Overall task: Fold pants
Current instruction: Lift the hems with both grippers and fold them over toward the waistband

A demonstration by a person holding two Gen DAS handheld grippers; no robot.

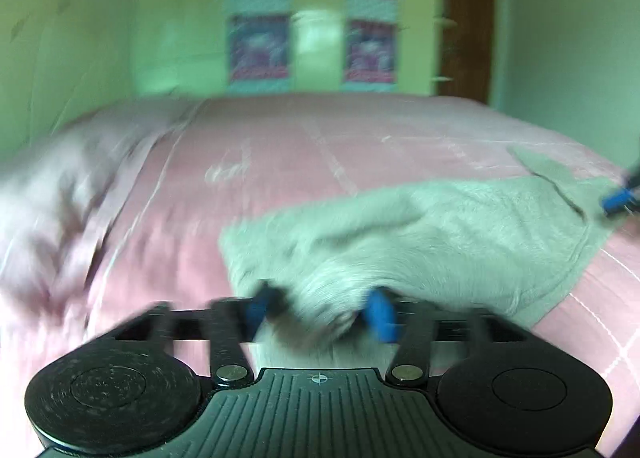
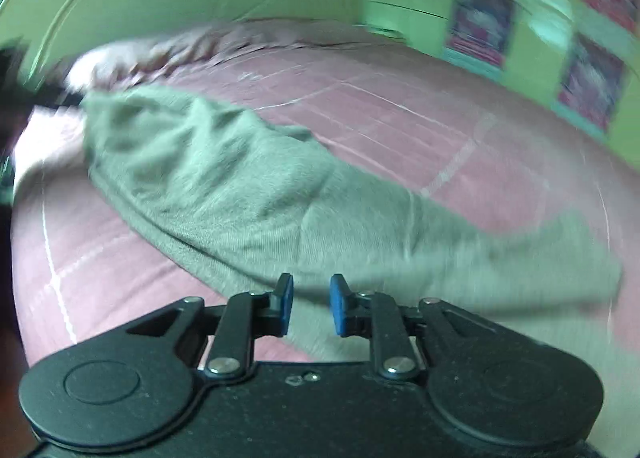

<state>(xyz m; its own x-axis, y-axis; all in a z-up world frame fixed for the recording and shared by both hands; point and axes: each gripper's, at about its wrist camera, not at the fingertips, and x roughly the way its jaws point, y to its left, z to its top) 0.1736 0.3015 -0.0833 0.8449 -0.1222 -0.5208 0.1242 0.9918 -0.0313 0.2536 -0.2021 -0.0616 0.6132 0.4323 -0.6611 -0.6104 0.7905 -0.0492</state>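
Left tongs (image 1: 320,310) pinch bunched grey-green pants (image 1: 440,226) on the pink bed (image 1: 280,162); right tongs (image 2: 311,304) look spread, so lift slowly, keeping edges aligned.

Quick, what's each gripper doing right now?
Left gripper: fingers apart around a bunch of the grey-green fleece pants; grip unclear through blur.
Right gripper: open, holding nothing.

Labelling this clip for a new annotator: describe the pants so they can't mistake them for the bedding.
Start at the big pink quilted bedspread covering the bed. On it lies a long grey-green fleecy pair of pants, stretched between the two hand-held grippers, one end bunched between the left hand-held gripper pads. It is the only grey-green fabric; the crumpled bedding at the bed's edge is pale pink.
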